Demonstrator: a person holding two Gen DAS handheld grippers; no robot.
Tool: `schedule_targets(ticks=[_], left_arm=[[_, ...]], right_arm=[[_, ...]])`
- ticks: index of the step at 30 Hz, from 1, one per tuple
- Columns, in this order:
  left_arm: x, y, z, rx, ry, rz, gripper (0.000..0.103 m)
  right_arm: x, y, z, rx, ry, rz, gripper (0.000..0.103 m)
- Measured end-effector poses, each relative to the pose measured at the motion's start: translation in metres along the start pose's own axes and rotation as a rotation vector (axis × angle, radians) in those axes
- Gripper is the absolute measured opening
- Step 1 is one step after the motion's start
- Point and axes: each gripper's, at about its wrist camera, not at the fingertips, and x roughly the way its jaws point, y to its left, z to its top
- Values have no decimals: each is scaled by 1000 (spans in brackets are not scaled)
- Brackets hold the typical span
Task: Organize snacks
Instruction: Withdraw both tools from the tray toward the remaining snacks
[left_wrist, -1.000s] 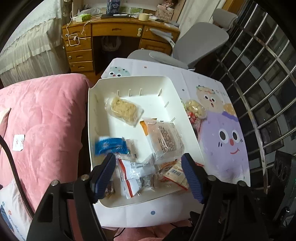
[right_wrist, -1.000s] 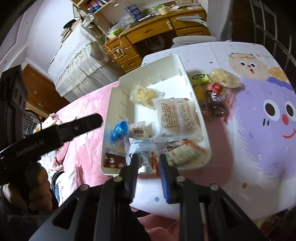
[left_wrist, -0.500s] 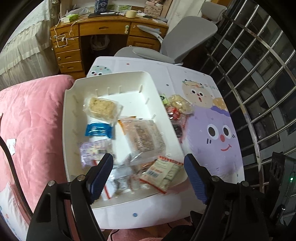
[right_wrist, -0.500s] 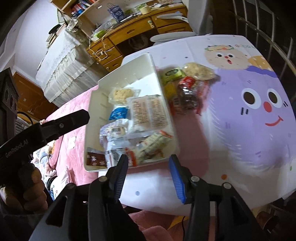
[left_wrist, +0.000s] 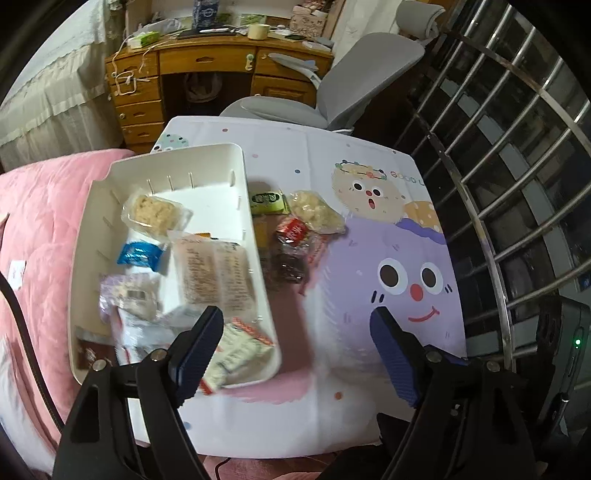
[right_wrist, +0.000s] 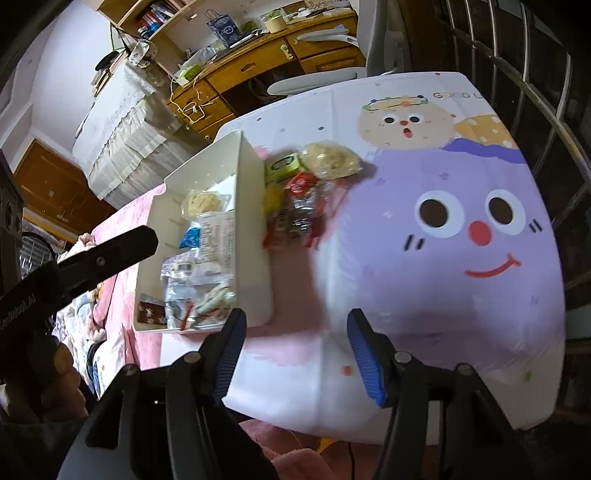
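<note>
Now, step in hand: both tools hang over the table (left_wrist: 332, 413) with nothing in them; judging by the layout, the next pick is from the loose snacks lying just outside the white tray (left_wrist: 255, 236)
Left tool (left_wrist: 295, 350): jaws opening, nothing between them; the tray's near right corner and bare cloth show below
Right tool (right_wrist: 293, 354): jaws opening, nothing between them; only printed tablecloth beneath; the left tool's black finger crosses its view at the left
Loose snacks: green packet (left_wrist: 267, 199), pale puffed packet (left_wrist: 314, 212), red-and-dark wrappers (left_wrist: 291, 247) and a yellow one half hidden; all bunched together against the tray's right wall
Tray contents: crumbly bar (left_wrist: 155, 212), blue packet (left_wrist: 138, 254), large clear bag (left_wrist: 214, 273) and more wrappers heaped at the near end; the far end is bare
How to do it well: take one packet only, ideally the pale puffed one at the pile's outer edge, apart from the wall; pinch the wrapper's crimped end, not the crumbly middle; set it in the tray's bare far end
Risk: slick, overlapping wrappers may drag neighbours along
</note>
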Motion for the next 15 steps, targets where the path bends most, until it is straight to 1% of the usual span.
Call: schedule_targets(ticks=[5, 8, 12, 15], left_arm=[[15, -28, -6, -84, -5, 27, 81], [29, -46, -9, -115, 11, 46, 81], [40, -59, -8, -182, 21, 66, 81], [47, -65, -3, -214, 26, 87, 81]], right_arm=[[-6, -36, 10, -39, 35, 10, 61], [-8, -59, 17, -59, 56, 11, 62], [-8, -86, 26, -74, 76, 5, 63], [-8, -103, 35, -79, 81, 9, 63]])
